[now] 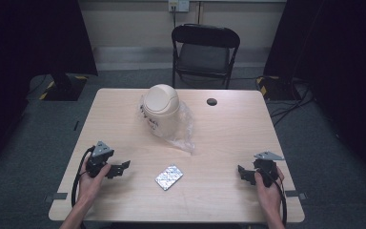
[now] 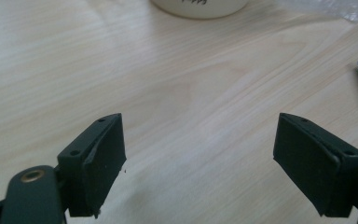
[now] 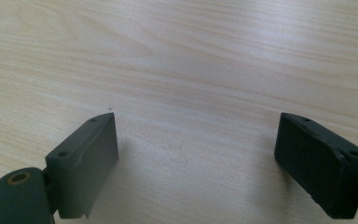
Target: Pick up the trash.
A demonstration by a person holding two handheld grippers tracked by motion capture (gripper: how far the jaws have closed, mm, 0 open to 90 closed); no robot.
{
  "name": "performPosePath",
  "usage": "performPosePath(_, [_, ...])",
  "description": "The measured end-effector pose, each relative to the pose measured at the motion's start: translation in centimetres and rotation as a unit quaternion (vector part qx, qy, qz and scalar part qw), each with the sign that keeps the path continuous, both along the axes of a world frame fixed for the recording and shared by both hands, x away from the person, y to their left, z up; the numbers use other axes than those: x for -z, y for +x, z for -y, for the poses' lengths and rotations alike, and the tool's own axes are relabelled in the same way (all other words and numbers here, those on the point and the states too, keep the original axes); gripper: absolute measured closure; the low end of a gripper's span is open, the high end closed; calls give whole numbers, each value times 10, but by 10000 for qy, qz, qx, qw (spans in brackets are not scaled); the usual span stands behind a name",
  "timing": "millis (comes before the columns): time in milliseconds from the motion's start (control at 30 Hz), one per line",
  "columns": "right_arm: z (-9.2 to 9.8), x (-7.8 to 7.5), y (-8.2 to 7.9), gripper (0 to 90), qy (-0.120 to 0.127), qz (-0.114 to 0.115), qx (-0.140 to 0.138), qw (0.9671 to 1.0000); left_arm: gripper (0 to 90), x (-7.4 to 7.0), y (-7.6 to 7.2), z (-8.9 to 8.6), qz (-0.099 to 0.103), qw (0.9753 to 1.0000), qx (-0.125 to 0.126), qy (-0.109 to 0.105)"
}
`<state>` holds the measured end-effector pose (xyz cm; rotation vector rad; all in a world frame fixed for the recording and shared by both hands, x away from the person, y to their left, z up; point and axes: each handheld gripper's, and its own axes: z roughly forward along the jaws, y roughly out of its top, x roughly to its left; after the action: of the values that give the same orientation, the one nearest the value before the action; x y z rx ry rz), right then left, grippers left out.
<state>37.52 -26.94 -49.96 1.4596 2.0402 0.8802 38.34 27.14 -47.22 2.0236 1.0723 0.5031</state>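
Right now both tools rest low over the table (image 1: 124, 119), well apart from each other, and nothing is held. The left gripper (image 1: 122, 168) has its jaws spread wide, with bare wood between them; the right gripper (image 1: 242, 172) is spread the same way. Between the two, near the front edge, lies a small silver foil packet (image 1: 168, 177), flat and untouched. Farther back stands a small beige bin (image 1: 160, 110) with a domed swing lid, sitting on a loose clear plastic bag (image 1: 183, 136). This looks like the start, before any reach. The next move likely calls for one gripper to close in on the flat packet, a thin thing that is hard to pinch off wood.
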Motion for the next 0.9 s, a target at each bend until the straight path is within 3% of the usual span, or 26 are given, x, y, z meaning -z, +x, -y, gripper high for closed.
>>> performPosePath(100, [0, 0, 0, 126, 2, -2, 4, 10000, 165, -3, 3, 5, 56, 9999, 106, -18])
performPosePath(167, [0, 0, 0, 126, -1, 1, -1, 10000, 165, -7, 5, 13, 171, 9991, 362, 100])
performPosePath(333, [0, 0, 0, 126, 1, 1, -1, 10000, 165, -12, 9, 23, 205, 9978, 630, -71])
performPosePath(500, [0, 0, 0, 126, 0, 1, -1, 10000, 165, -19, 16, 29, 310, 9971, 654, -249])
performPosePath(567, [0, 0, 0, 126, -1, 1, 0, 10000, 164, -27, 24, 32, 380, 9957, 682, -491])
performPosePath(767, [0, 0, 0, 126, 0, -3, -6, 10000, 163, -44, 36, 39, 494, 9951, 738, -425])
performPosePath(900, [0, 0, 0, 126, 0, -3, -5, 10000, 162, -56, 47, 44, 556, 9929, 828, -649])
